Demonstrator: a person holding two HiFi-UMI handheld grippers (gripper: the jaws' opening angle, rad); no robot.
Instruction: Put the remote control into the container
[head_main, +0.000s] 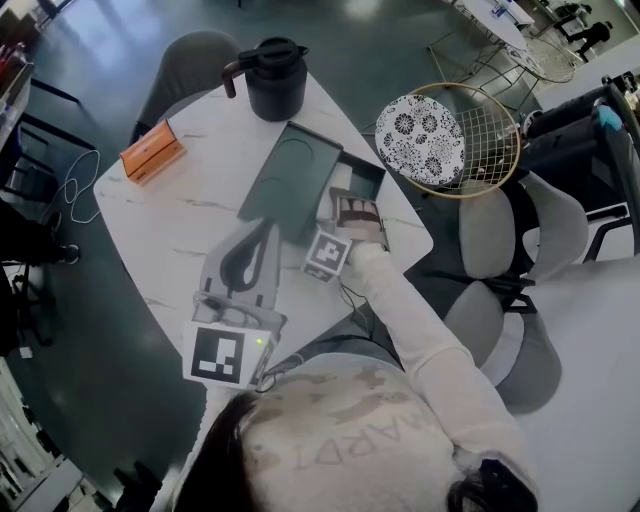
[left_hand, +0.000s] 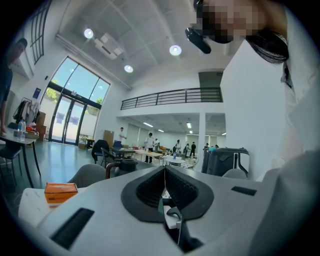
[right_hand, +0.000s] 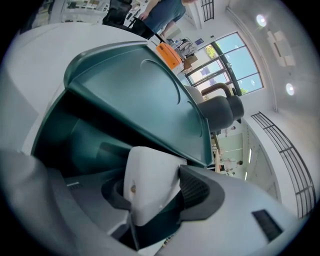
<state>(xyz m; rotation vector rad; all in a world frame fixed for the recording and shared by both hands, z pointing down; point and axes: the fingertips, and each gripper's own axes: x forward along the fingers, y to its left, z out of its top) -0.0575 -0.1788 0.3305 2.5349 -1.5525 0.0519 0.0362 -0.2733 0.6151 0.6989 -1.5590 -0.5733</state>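
The right gripper (right_hand: 155, 185) has its 2 jaws standing wide, with the white remote (right_hand: 147, 172) between them. The remote leans on 1 pad, and a dark gap shows along the other, so I judge it loose rather than clamped. Its long axis runs along the jaws, blunt end toward the camera and far end dipping forward and down. Straight ahead of it, just beyond the jaw tips, is the dark green container (right_hand: 75, 145), whose lid (right_hand: 140, 95) is pushed aside so the opening gapes underneath.

In the head view this gripper (head_main: 352, 215) tilts down over the container's open end (head_main: 362, 172) near the edge of the white table (head_main: 180, 220). The remote is already over or partly inside the opening; how deep it sits cannot be told.

The left gripper (left_hand: 164, 189) has its jaws pressed together on nothing. It lies low near the table's front edge (head_main: 245, 265), pointing roughly level, well clear of the remote. The right hand is therefore the nearer one, and the drop looks like its job alone.
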